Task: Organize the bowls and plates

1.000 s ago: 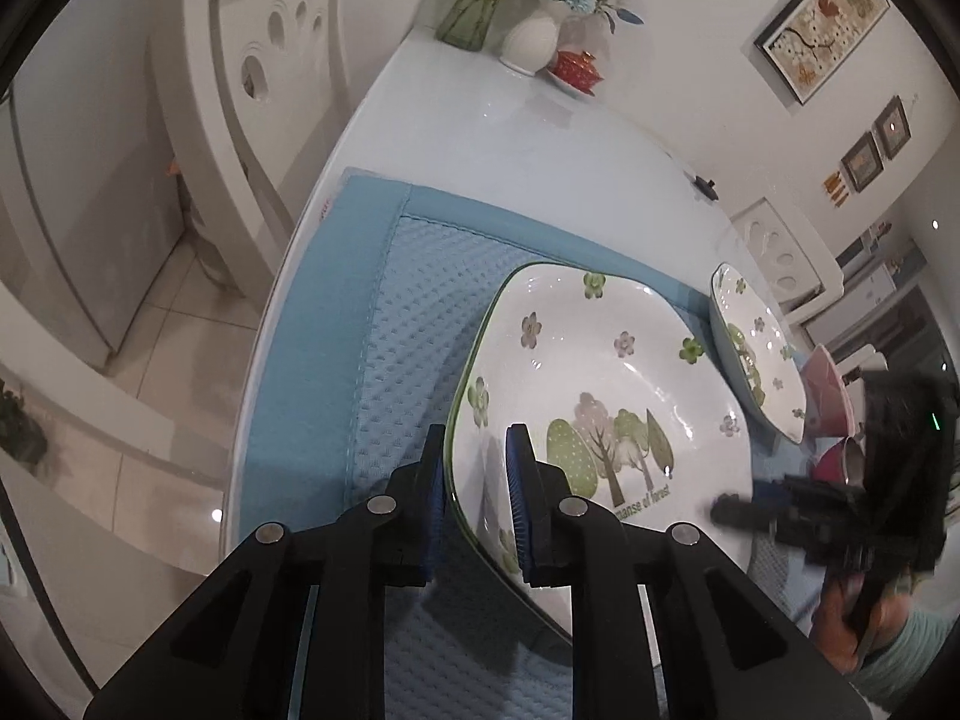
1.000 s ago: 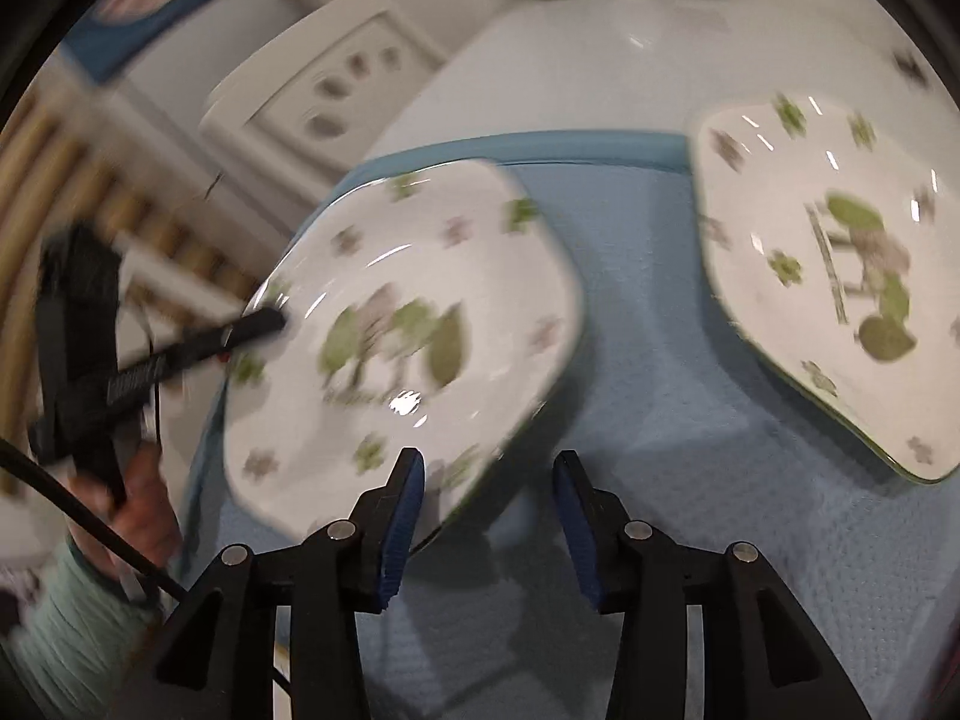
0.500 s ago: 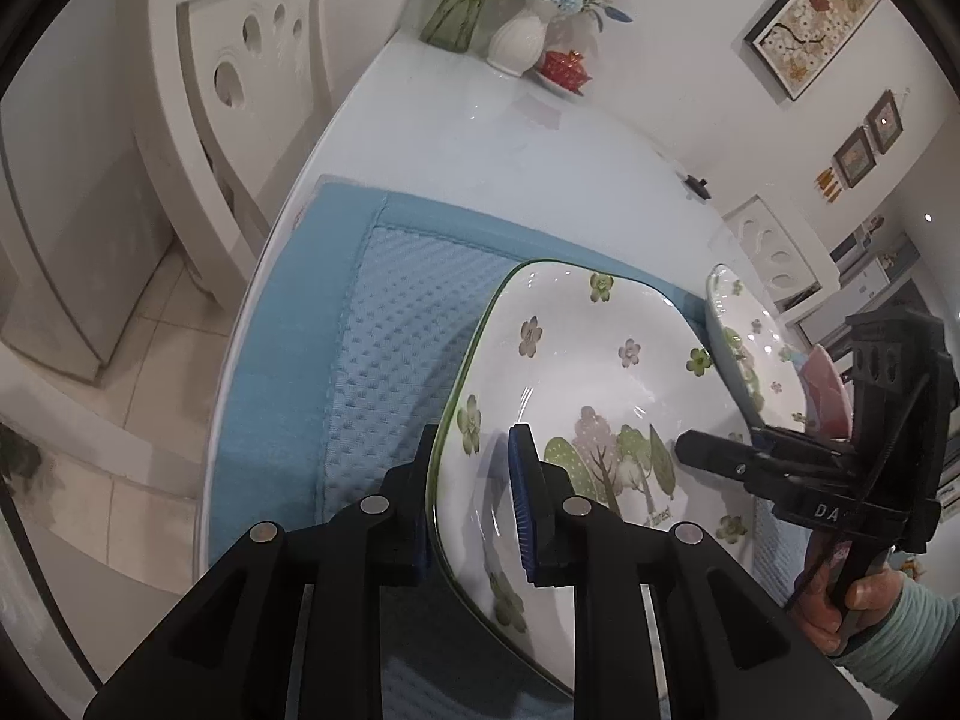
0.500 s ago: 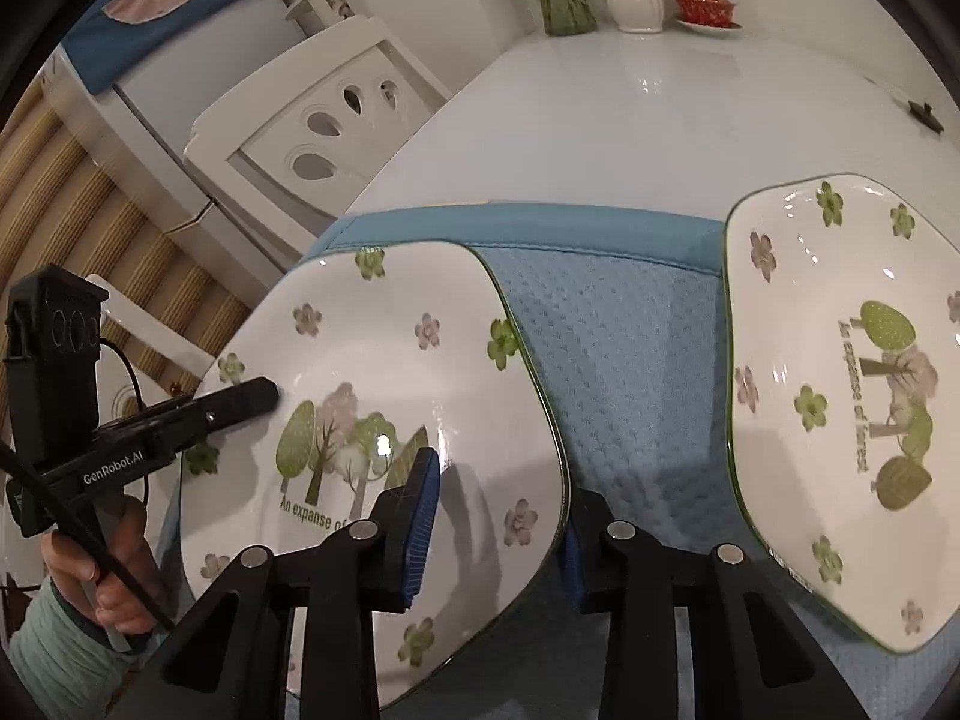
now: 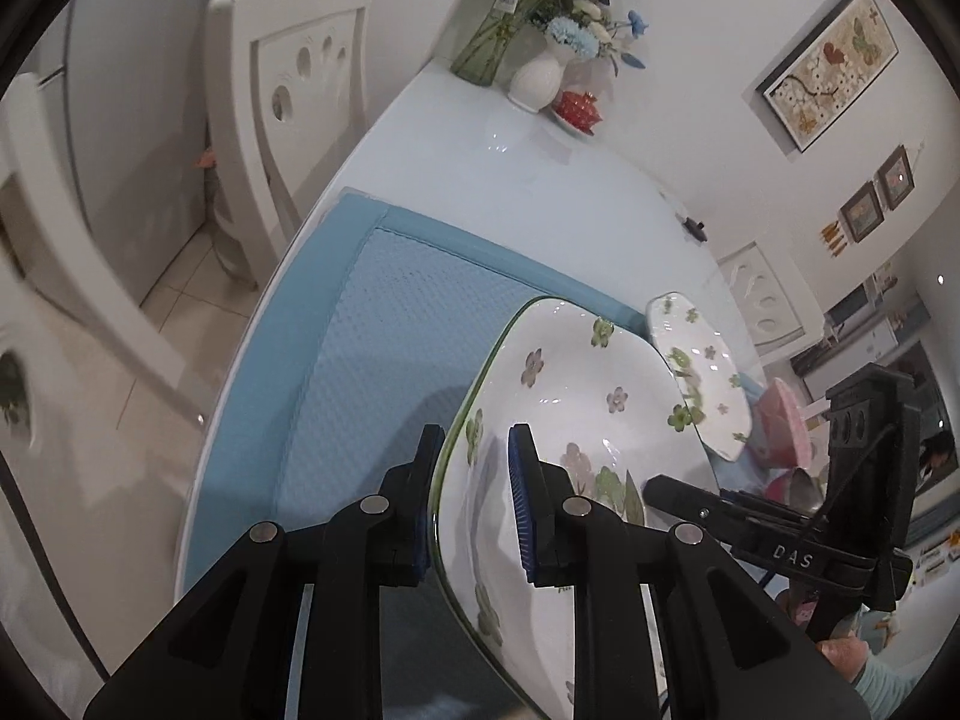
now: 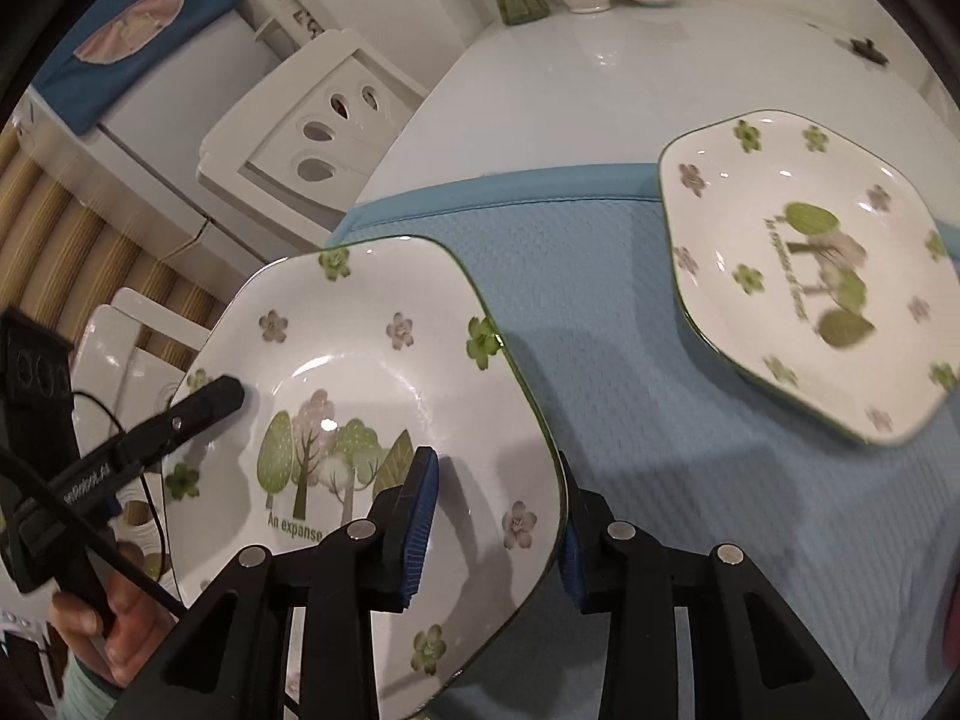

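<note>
Two grippers hold one floral plate (image 6: 372,396) by opposite rims, clear of the blue quilted mat (image 6: 630,372). The left gripper (image 5: 469,492) is clamped on the plate's left edge, one blue pad under the rim and one on the glazed face. The right gripper (image 6: 495,516) pinches the right edge the same way, its pads bearing on the rim. The plate hangs tilted above the mat's left part, its shadow showing beneath it in the left wrist view.

A second plate (image 6: 804,276) of the same tree-and-flower pattern lies flat on the mat to the right, well apart from the carried one. Beyond it, pink bowls (image 5: 783,426) sit at the far right edge of the mat.

The step in hand looks like carrying the lifted plate over to stack it on its twin. To do that well, I would keep both grips level with each other so the glazed rim does not slide out of the pads; the ceramic is slick and each grip covers only a short stretch of edge. Both hands should travel together, neither pulling nor twisting against the other. Line up the squarish outlines before lowering, set it down gently to avoid chipping, and release only once the plate rests fully on the other.
</note>
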